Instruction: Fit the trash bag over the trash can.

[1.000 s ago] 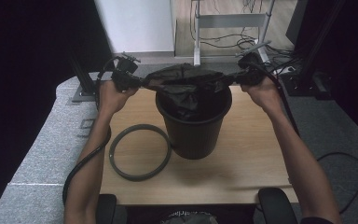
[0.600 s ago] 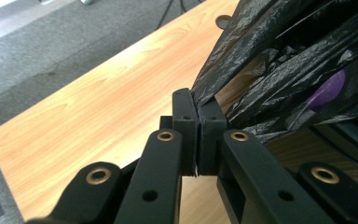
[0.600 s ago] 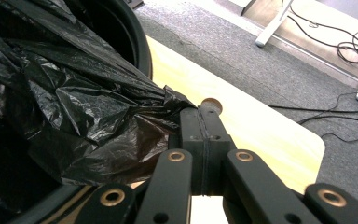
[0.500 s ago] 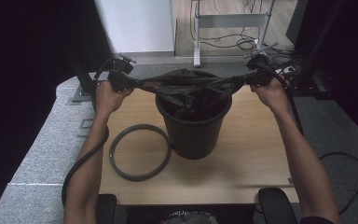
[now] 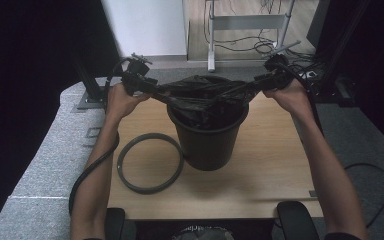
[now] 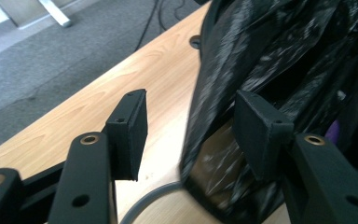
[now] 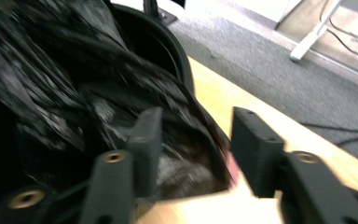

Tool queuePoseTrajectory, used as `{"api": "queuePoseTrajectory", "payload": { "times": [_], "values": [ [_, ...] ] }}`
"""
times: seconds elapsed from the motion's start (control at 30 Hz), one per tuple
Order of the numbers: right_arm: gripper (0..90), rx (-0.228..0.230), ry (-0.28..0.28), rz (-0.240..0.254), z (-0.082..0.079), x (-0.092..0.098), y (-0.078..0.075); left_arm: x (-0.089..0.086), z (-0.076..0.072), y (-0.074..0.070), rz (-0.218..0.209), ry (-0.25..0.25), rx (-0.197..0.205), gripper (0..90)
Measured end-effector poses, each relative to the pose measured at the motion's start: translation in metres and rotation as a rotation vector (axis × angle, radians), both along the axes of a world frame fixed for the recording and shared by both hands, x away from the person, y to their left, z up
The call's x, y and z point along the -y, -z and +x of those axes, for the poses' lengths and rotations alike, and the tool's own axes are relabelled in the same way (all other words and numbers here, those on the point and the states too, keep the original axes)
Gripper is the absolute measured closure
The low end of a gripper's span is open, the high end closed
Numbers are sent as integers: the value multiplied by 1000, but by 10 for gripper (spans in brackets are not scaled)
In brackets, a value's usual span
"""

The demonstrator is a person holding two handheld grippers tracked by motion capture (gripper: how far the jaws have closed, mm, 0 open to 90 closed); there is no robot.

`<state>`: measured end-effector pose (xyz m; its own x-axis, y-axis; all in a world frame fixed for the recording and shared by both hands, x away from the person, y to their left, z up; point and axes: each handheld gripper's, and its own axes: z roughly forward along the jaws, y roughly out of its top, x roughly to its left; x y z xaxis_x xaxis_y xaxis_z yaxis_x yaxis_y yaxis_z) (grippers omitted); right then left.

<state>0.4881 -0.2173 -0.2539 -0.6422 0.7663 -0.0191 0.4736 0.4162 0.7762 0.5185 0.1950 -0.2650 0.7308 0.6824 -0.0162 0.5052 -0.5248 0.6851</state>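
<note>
A black bin (image 5: 207, 145) stands mid-table with a black plastic bag (image 5: 205, 95) in it, the bag's mouth drawn out sideways above the rim. My left gripper (image 5: 155, 90) is at the bag's left end and my right gripper (image 5: 257, 82) at its right end. Both pairs of jaws have just been opening. In the left gripper view my left gripper (image 6: 193, 112) stands open, with the blurred bag (image 6: 284, 56) edge between the pads, unpinched. In the right gripper view my right gripper (image 7: 200, 130) is open too, with the bag (image 7: 51, 70) loose at its left pad.
A dark ring (image 5: 150, 162) lies flat on the wooden table (image 5: 280, 170), left of the bin. Two chair armrests (image 5: 297, 220) sit at the near edge. Cables (image 5: 265, 47) and a white frame stand on the floor beyond the table.
Both hands spread a little farther apart, stretching the bag's mouth wider over the bin. Since then they have stayed in place.
</note>
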Motion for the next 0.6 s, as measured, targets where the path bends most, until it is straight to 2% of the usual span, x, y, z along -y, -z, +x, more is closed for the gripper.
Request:
{"api": "queuePoseTrajectory", "payload": {
  "times": [0.03,0.17,0.27,0.33,0.37,0.43,0.47,0.53,0.6],
  "values": [
    [456,4,-3,1,0,-3,-2,2,0,0,5,3,3,451],
    [398,38,-19,-4,7,-14,-5,13,3,4,28,30,0,434],
    [378,49,-32,-23,16,-21,0,19,7,6,25,41,-3,441],
    [394,35,-39,-38,24,-24,7,21,8,8,24,46,-7,488],
    [444,11,-46,-45,29,-25,11,22,9,9,20,50,-6,509],
    [622,-31,-67,-46,32,-26,18,22,10,9,6,59,-5,573],
    [693,-34,-72,-50,32,-26,19,23,10,9,-8,59,-4,613],
    [814,-12,-61,-42,31,-25,21,23,12,9,-25,44,20,677],
    [863,9,-33,-32,32,-23,22,24,14,9,-23,15,36,744]
  ]
}}
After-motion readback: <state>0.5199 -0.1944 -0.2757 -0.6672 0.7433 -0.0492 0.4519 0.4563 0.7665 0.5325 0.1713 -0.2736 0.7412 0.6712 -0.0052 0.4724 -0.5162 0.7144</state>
